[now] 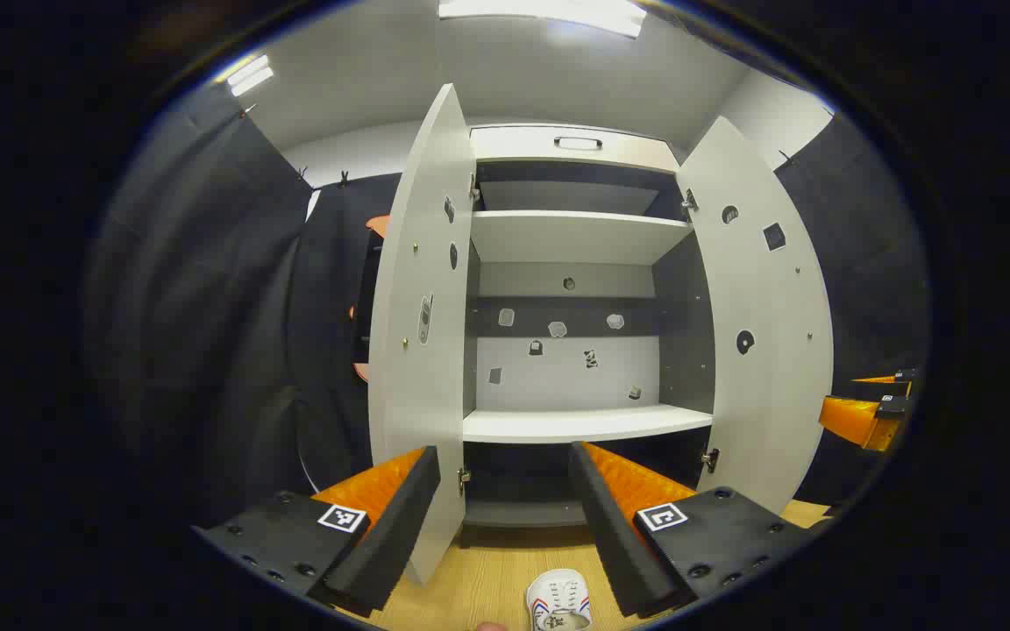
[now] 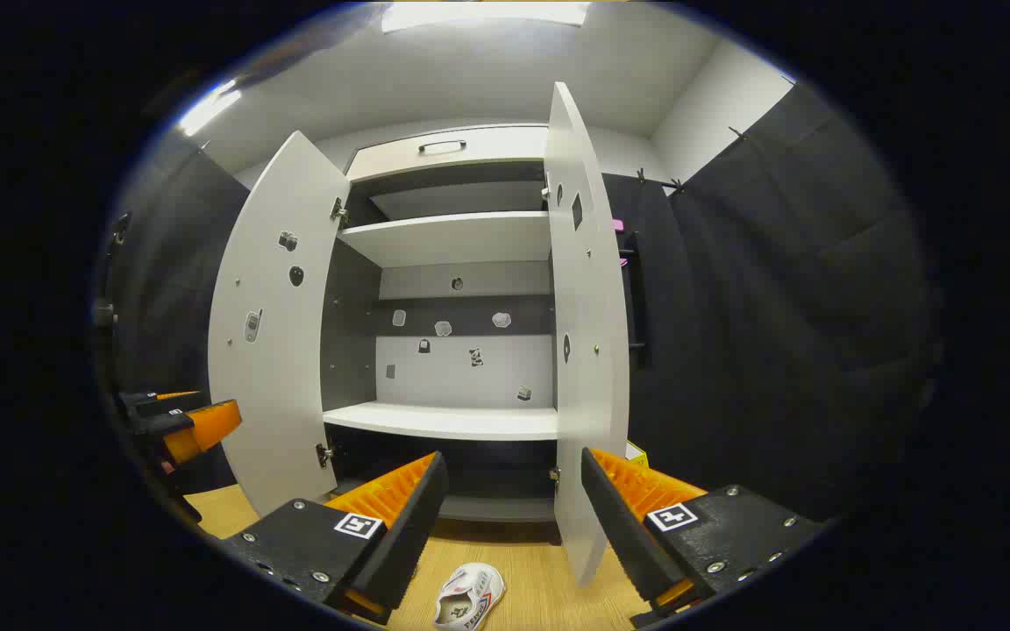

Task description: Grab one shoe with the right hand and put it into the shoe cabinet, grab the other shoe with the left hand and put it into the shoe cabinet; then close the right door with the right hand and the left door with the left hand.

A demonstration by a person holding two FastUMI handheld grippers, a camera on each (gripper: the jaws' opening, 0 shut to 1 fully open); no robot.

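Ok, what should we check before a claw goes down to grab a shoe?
1. Both cabinet doors open: left door and right door swung wide: ok.
2. Lower shelf free for shoes: ok.
3. Right claw open: ok.
4. Left claw open: ok.
5. Shoe within sight on the floor: ok.
6. Second shoe located: cannot tell; each view shows one white shoe, maybe the same.

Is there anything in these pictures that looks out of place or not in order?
Only a white shoe lies on the wooden floor in front of the shoe cabinet, whose doors stand open and whose visible shelves are bare. Both grippers, left and right, are open. Nothing looks spilled or damaged.
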